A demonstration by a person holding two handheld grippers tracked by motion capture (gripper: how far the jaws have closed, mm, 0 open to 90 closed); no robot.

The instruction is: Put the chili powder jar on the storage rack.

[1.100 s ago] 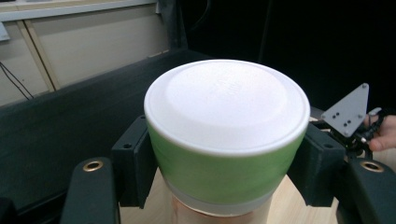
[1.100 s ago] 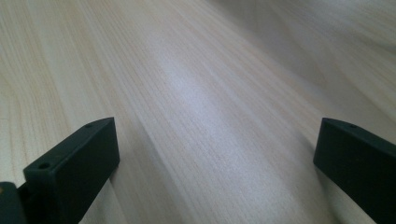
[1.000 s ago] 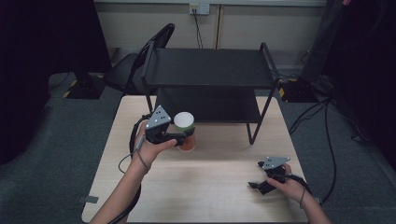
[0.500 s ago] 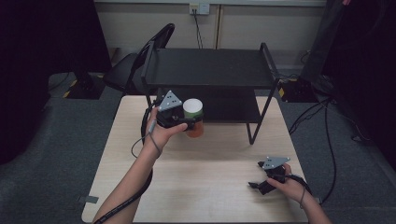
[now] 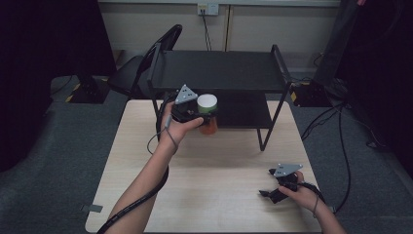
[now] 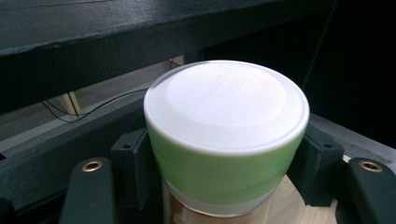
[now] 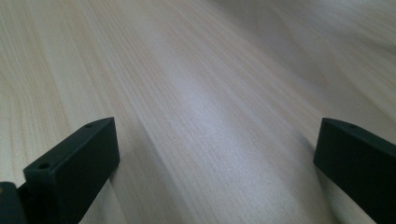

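Note:
My left gripper [image 5: 204, 117] is shut on a jar [image 5: 208, 115] with a white top, a green band and a brown lower body. It holds the jar in the air at the front of the black two-tier rack [image 5: 219, 70], level with the lower shelf. In the left gripper view the jar [image 6: 226, 135] sits between the two black jaws, its white top facing the camera, with the rack's bars just behind. My right gripper [image 5: 265, 193] rests low on the wooden table [image 5: 214, 185] at the front right, open, with only bare wood [image 7: 210, 121] between its jaws.
The black rack stands at the table's far edge, its legs on the tabletop. A black chair [image 5: 141, 73] sits behind the table at the left. Cables [image 5: 331, 126] trail on the grey floor at the right. Dark curtains hang on both sides.
My left gripper has carried the jar up and away from the person, from over the table's middle to the front of the rack's lower shelf. The right gripper has stayed put.

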